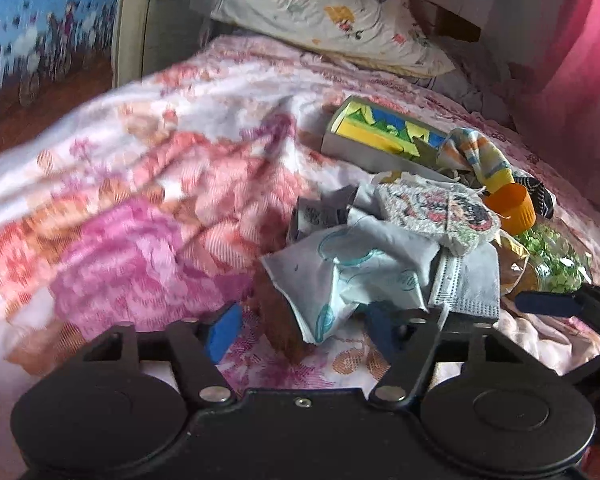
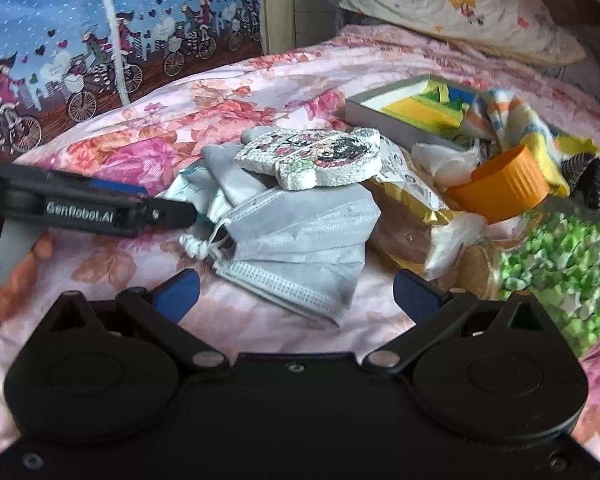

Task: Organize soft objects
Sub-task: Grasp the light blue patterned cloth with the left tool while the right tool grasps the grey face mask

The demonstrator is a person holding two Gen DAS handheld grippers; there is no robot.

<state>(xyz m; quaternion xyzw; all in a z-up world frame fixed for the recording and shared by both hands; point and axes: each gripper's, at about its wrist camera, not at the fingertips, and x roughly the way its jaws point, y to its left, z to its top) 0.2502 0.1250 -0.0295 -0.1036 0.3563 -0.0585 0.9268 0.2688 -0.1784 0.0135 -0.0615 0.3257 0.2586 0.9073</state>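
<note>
A heap of soft things lies on a floral bedspread (image 1: pixel 140 184). It holds a grey face mask (image 2: pixel 300 248), a pale blue printed cloth (image 1: pixel 352 276), a white patterned sponge (image 2: pixel 312 156) on top, and a striped sock (image 1: pixel 476 152). My left gripper (image 1: pixel 300 328) is open, its blue pads either side of the cloth's near corner, which hangs over a brown object (image 1: pixel 284 328). My right gripper (image 2: pixel 296 292) is open just in front of the mask, empty. The left gripper's finger (image 2: pixel 100 208) reaches in from the left, its tip beside the mask's ear loops.
A flat box (image 1: pixel 384 136) with a yellow and blue lid lies behind the heap. An orange plastic cap (image 2: pixel 504 188), a golden wrapper (image 2: pixel 408 216) and a bag of green bits (image 2: pixel 560 264) lie on the right. A printed pillow (image 1: pixel 324 12) lies at the bed's head.
</note>
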